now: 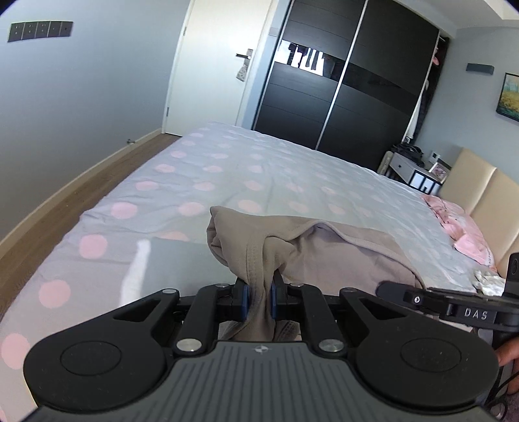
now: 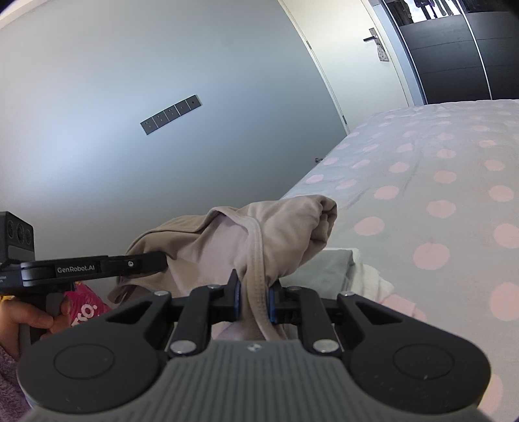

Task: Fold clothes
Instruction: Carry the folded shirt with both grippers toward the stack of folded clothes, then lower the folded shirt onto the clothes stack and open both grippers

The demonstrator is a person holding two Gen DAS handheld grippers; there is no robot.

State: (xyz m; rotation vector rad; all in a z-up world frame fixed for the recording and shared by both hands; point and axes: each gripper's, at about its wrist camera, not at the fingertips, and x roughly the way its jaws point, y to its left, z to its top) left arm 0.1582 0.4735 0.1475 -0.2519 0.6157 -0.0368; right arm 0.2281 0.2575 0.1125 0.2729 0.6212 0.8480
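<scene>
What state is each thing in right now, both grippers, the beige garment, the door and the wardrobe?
Left gripper: shut on garment.
Right gripper: shut on garment.
Garment: bunched, lifted off the bed.
Door: closed.
Wardrobe: sliding doors shut, right end open.

A: What surrounds the bed [image 1: 227, 168]?

B: Grey walls [image 1: 81, 97]; a panel of switches [image 1: 40, 31] is mounted on one. A wooden floor [image 1: 65, 201] runs along the bedside.

A: And beyond the bed?

B: A white door [image 1: 220, 65], a dark sliding wardrobe [image 1: 350, 91], a small white table [image 1: 408, 168], a beige headboard [image 1: 486, 201] and a framed picture [image 1: 509, 97]. Daylight reflects in the wardrobe's glossy band.
</scene>
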